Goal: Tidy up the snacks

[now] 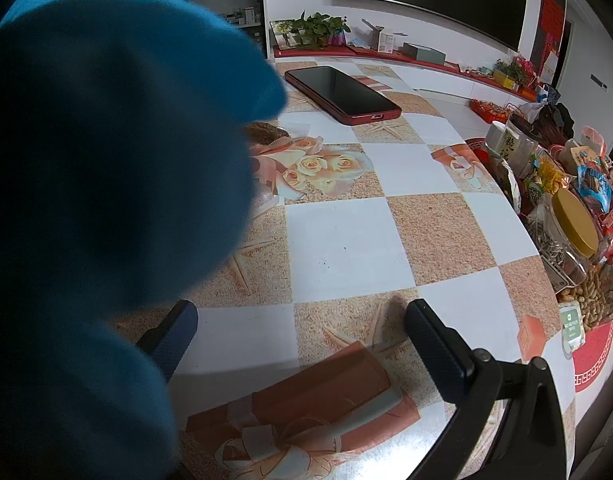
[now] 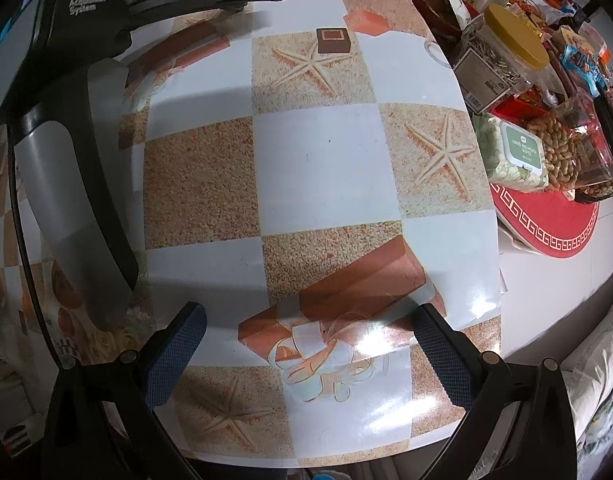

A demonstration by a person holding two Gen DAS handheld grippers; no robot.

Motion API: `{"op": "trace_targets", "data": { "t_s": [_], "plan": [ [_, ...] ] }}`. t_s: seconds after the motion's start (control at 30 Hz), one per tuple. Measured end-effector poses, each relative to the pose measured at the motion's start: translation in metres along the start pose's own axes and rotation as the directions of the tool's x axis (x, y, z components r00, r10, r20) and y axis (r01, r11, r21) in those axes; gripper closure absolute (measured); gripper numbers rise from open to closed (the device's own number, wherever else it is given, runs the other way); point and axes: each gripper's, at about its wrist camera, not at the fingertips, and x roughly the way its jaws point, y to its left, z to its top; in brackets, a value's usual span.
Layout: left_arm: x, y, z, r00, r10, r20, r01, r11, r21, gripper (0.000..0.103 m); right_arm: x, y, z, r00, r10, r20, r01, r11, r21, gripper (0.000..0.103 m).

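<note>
both hand-held grippers open and empty above the checkered tabletop (image 2: pixel 318 160)

the right hand-held gripper (image 2: pixel 310 344) has its jaws spread wide over a printed gift box pattern; the left hand-held gripper (image 1: pixel 302 332) is spread too, its left side hidden behind a blue sleeve (image 1: pixel 106 160). a phone (image 1: pixel 342 94) lies far on the tabletop. the snacks (image 2: pixel 546 92), with a yellow-lidded jar (image 2: pixel 506 52) and peanuts (image 2: pixel 562 148), are piled at the far right edge.

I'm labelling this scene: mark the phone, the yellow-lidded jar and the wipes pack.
phone (image 1: pixel 342 94), left wrist view, screen centre
yellow-lidded jar (image 2: pixel 516 42), right wrist view, lid top
wipes pack (image 2: pixel 520 148), right wrist view, green flap
</note>
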Motion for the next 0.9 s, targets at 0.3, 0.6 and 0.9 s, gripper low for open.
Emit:
{"op": "trace_targets", "data": {
  "t_s": [0.3,0.6,0.9],
  "plan": [
    [-0.0008,-0.0001,0.0006,1.000,0.000,0.000,0.000,1.000,0.001,0.000,0.0030,-0.0010,0.0033,1.000,-0.001,-0.021,0.001,1.000,0.007,0.000],
    [-0.0024,0.0001,0.0010,1.000,-0.001,-0.001,0.001,1.000,0.002,0.000,0.0039,-0.0008,0.0035,1.000,-0.002,-0.027,0.002,1.000,0.007,0.000],
    [-0.0029,0.0008,0.0012,1.000,-0.001,-0.001,0.001,1.000,0.002,0.000,0.0040,-0.0008,0.0044,0.999,-0.002,-0.033,0.002,1.000,0.008,0.000]
  ]
}}
